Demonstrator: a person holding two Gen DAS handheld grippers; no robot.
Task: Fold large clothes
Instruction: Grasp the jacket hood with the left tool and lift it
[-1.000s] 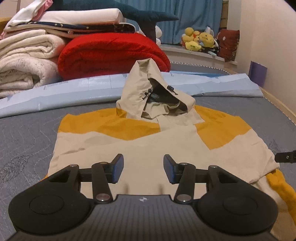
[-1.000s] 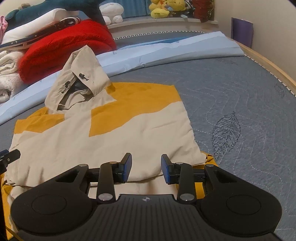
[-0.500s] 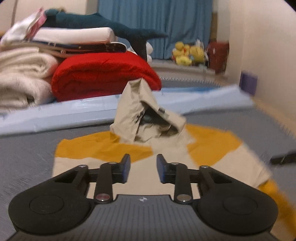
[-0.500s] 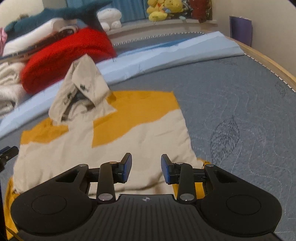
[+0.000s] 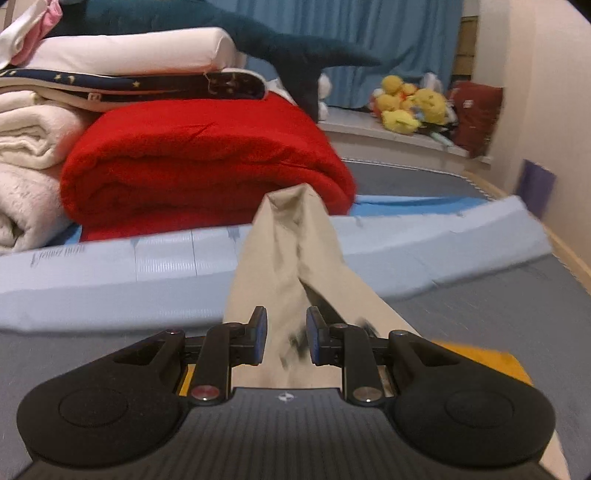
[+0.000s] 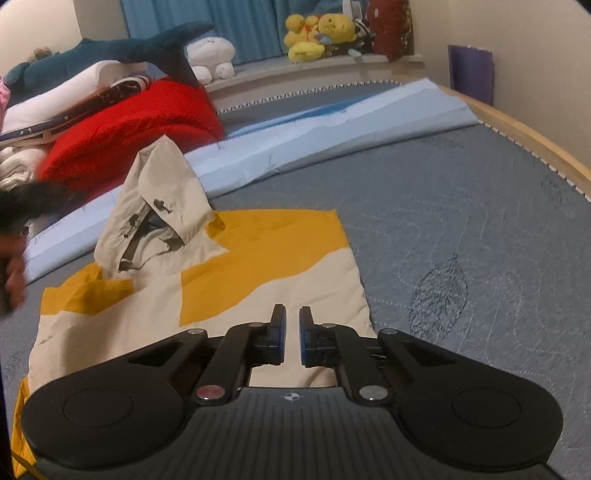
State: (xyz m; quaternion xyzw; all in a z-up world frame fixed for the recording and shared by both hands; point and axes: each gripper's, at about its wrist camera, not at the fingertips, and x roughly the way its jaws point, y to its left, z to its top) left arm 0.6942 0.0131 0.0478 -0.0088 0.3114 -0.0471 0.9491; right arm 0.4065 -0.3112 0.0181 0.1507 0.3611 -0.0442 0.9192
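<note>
A beige and yellow hooded garment (image 6: 236,280) lies partly folded on the grey quilted bed (image 6: 461,206), its hood (image 6: 159,195) standing up. In the left wrist view my left gripper (image 5: 283,334) is low and close behind the hood (image 5: 291,251), jaws apart with beige cloth between them, not clamped. In the right wrist view my right gripper (image 6: 291,334) hovers over the garment's near right part, jaws nearly together with a narrow gap and nothing in them. The left gripper shows blurred at the far left of the right wrist view (image 6: 26,206).
A folded red blanket (image 5: 199,162), white blankets (image 5: 29,155) and a stuffed shark (image 6: 110,51) are stacked at the bed's head. A light blue pad (image 5: 443,236) lies across behind the hood. Plush toys (image 6: 321,33) sit on a ledge. The wooden bed rim (image 6: 535,140) runs on the right.
My left gripper has moved forward and down to the hood and narrowed its jaws. My right gripper's jaws have narrowed to a small gap over the garment.
</note>
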